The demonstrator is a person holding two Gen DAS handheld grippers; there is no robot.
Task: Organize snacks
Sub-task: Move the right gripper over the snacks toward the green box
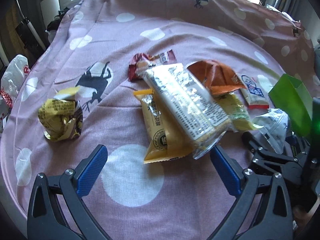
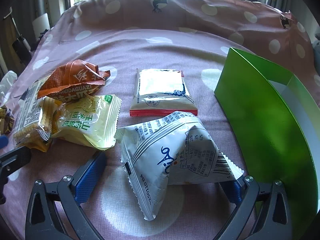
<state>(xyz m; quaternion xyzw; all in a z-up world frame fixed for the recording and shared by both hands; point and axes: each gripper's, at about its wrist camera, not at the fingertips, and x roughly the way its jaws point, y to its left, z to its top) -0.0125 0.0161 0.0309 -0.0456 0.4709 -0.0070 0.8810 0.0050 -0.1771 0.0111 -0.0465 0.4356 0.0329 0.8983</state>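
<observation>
Snacks lie scattered on a pink polka-dot bedsheet (image 1: 130, 40) w/ black cat prints. Main heap sits centre-left: long clear-wrapped cracker pack (image 1: 186, 102) lies diagonally on top, resting over a tan/yellow packet (image 1: 160, 128) and a pale yellow-green packet (image 2: 88, 120). Orange sunflower-seed bag (image 2: 74, 80), crumpled, sits at the far side of the heap, touching the cracker pack. Dark red wrapper (image 1: 138, 66) pokes out behind the heap. Crumpled yellow-brown wrapper (image 1: 61, 118) stands alone, well apart to the left. Flat white sachet w/ red edge (image 2: 163, 93) lies by itself between heap and green box (image 2: 266, 124). Box stands at the right, open, white inside; contents can't be seen.

Left gripper (image 1: 160, 160): jaws spread wide, blue pads showing, nothing between them. Its right finger tip is just beside the near end of the cracker pack; contact or not can't be told.

Right gripper (image 2: 160, 174): jaws spread wide, straddling a puffy white snack bag w/ blue script (image 2: 176, 156). Bag's barcode corner lies over the right finger; left finger is apart from the bag, so no squeeze on it. Bag rests on the sheet, near the green box, just in front of the red-edged sachet.

White plastic bag w/ red print (image 1: 14, 84) sits at the left edge of the bed. Windows behind, bright.
</observation>
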